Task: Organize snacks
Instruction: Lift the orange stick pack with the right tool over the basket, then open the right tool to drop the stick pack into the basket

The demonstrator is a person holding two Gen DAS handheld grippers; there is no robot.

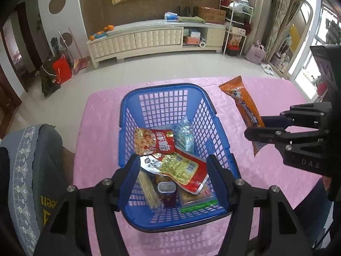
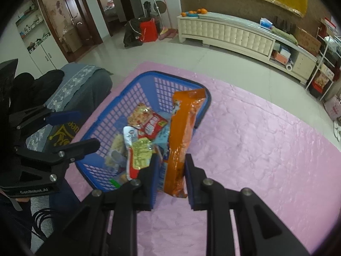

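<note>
Right wrist view: the right gripper (image 2: 170,166) is clamped on the long orange snack packet (image 2: 181,132), pads squeezing its lower end while the rest sticks up and forward, clear of the pink tablecloth (image 2: 255,149) and just beside the blue basket (image 2: 119,111). Over on the left wrist view, the left gripper (image 1: 172,170) hangs above that basket with jaws apart and nothing between them. Red snack packets (image 1: 162,145) lie piled inside the basket below.
</note>
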